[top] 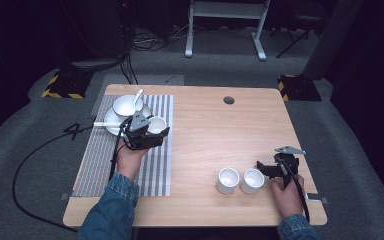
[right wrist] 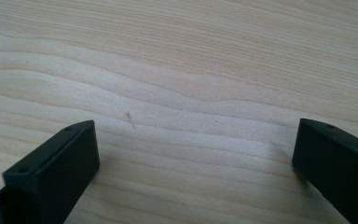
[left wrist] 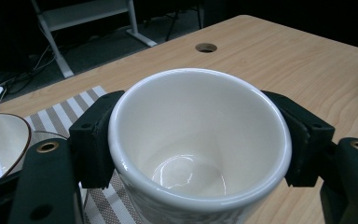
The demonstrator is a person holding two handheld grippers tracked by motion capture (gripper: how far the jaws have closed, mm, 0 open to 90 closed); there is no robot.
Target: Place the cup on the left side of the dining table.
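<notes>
Grey carpet and dark room surround a light wooden table [top: 210, 135] with a round cable hole [top: 228, 100] near its far edge. Over the table's left part lies a striped placemat [top: 97, 165]. At the mat's far end sits a white plate [top: 111, 120] carrying a white bowl [top: 122, 105] with a white spoon [top: 138, 96] leaning in it. Just beside the plate, the left gripper [top: 150, 131] clasps a white cup [left wrist: 200, 140], its jaws pressed against opposite sides of the rim. Near the table's front right, two more white cups [top: 228, 180] stand side by side. Just right of them, the right gripper [right wrist: 196, 158] rests with its jaws spread wide over bare wood, gripping nothing.
</notes>
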